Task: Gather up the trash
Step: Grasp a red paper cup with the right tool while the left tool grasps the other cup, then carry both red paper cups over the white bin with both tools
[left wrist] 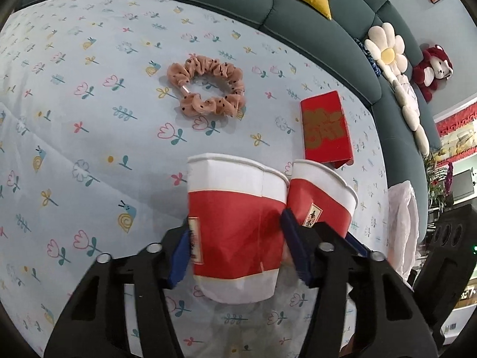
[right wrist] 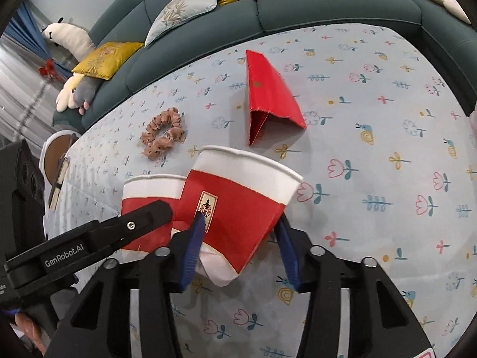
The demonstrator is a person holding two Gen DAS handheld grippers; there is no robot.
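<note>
Two hand-held grippers, side by side, each one closed.

The left hand-held gripper (left wrist: 235,247) presses its blue pads (left wrist: 293,246) inward; the right hand-held gripper (right wrist: 238,247) does the same, its pads (right wrist: 192,246) tilted slightly.

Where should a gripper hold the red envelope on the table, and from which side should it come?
The red envelope stands folded like a tent, ridge up and one end open toward the right wrist camera. Probably best to come from above and close the fingers across the ridge, one on each sloping face. Both grippers hold cups now, so one must be freed first.
</note>
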